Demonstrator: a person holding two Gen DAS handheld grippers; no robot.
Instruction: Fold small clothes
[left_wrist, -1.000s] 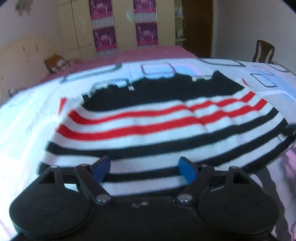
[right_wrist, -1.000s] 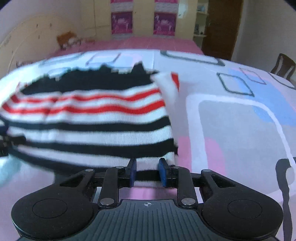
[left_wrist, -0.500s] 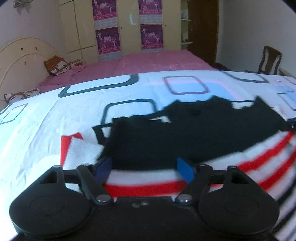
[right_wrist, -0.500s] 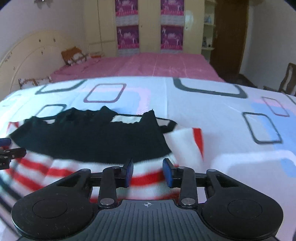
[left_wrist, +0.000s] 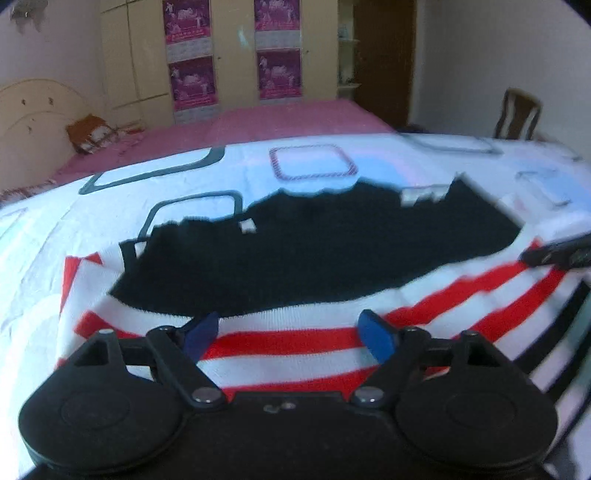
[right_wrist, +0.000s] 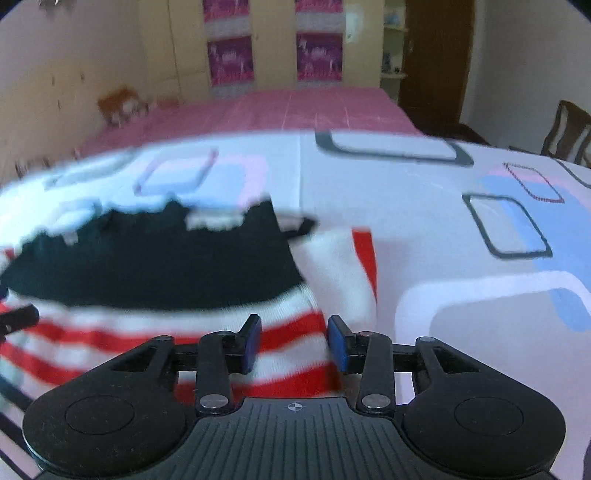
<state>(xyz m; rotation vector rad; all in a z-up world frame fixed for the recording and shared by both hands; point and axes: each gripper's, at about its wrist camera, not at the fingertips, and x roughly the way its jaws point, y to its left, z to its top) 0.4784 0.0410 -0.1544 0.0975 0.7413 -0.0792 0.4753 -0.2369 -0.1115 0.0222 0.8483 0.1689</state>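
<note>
1. Behind everything stands a bedroom: a wardrobe with purple posters (left_wrist: 192, 79), a pink bed (left_wrist: 258, 122) and a wooden chair (left_wrist: 517, 114) by the wall. Nearer lies the bedsheet (right_wrist: 461, 236), white with coloured squares, which carries the work.

2. On it lies the striped sweater (left_wrist: 303, 258), near the sheet's middle. Its black upper part points toward the far edge; red and white stripes run under both cameras.

3. A second ago the right tool pinched the hem and held it off the sheet, with black and white stripes in the foreground. Half a second ago its fingers had parted and the black part filled the view. Now red stripes sit closest and the cloth lies down.

4. Judged from this, the bottom half has been carried up over the body and dropped, so this fold looks finished.

5. The left gripper (left_wrist: 291, 332) is spread wide and holds nothing; its blue pads hover just over a red stripe, contact uncertain.

6. The right gripper (right_wrist: 294, 341) is parted about halfway, released, over the sweater's right side beside a folded sleeve (right_wrist: 343, 266).

7. Motion blur hides the cloth's fine edges.
</note>
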